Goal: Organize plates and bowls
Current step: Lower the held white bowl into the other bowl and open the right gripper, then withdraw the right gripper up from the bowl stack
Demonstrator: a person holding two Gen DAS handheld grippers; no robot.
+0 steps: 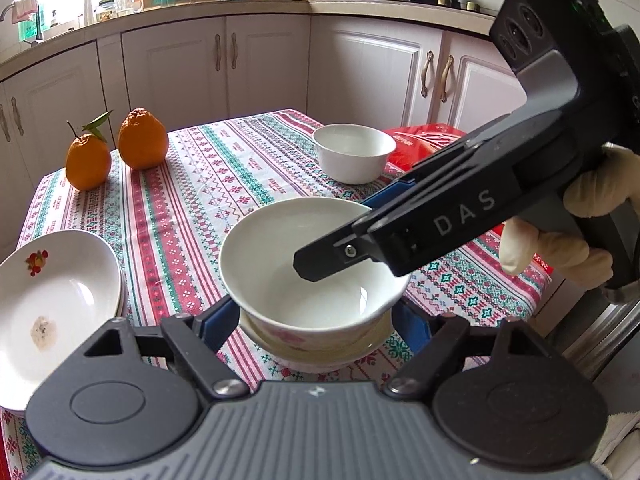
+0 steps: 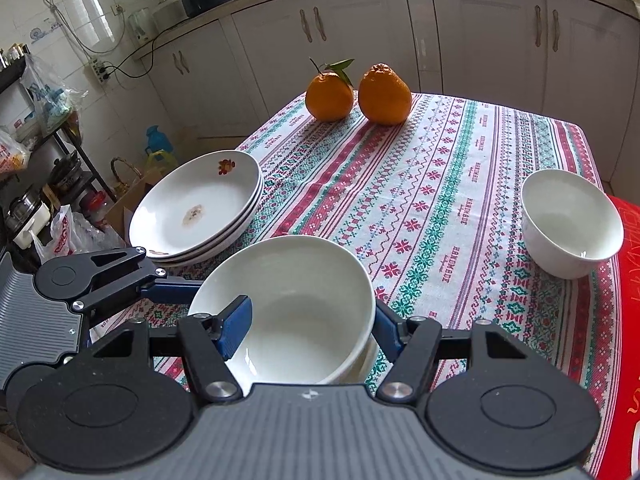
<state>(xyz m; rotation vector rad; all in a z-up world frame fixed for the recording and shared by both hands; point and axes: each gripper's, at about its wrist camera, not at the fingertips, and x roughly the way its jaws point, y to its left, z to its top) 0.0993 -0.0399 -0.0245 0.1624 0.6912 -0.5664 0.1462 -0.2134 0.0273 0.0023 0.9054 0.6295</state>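
Observation:
A white bowl (image 1: 304,264) (image 2: 288,304) with pink flowers on its outer wall sits nested in a lower bowl (image 1: 320,354) (image 2: 366,360) on the patterned tablecloth (image 1: 208,184). My right gripper (image 1: 340,236) (image 2: 312,332) comes in from the right. It is shut on the upper bowl's wall, one finger inside and one outside. My left gripper (image 1: 316,324) straddles the stack low down, its blue pads (image 1: 220,320) lying against the lower bowl's sides. A stack of white plates (image 1: 60,292) (image 2: 200,208) rests at the table's left. A smaller white bowl (image 1: 354,152) (image 2: 572,224) stands apart at the far right.
Two oranges (image 1: 142,140) (image 2: 384,96) stand at the far left corner of the table. A red bag (image 1: 424,140) (image 2: 628,280) lies at the right edge beside the small bowl. A gloved hand (image 1: 580,216) holds the right gripper. Kitchen cabinets run behind the table.

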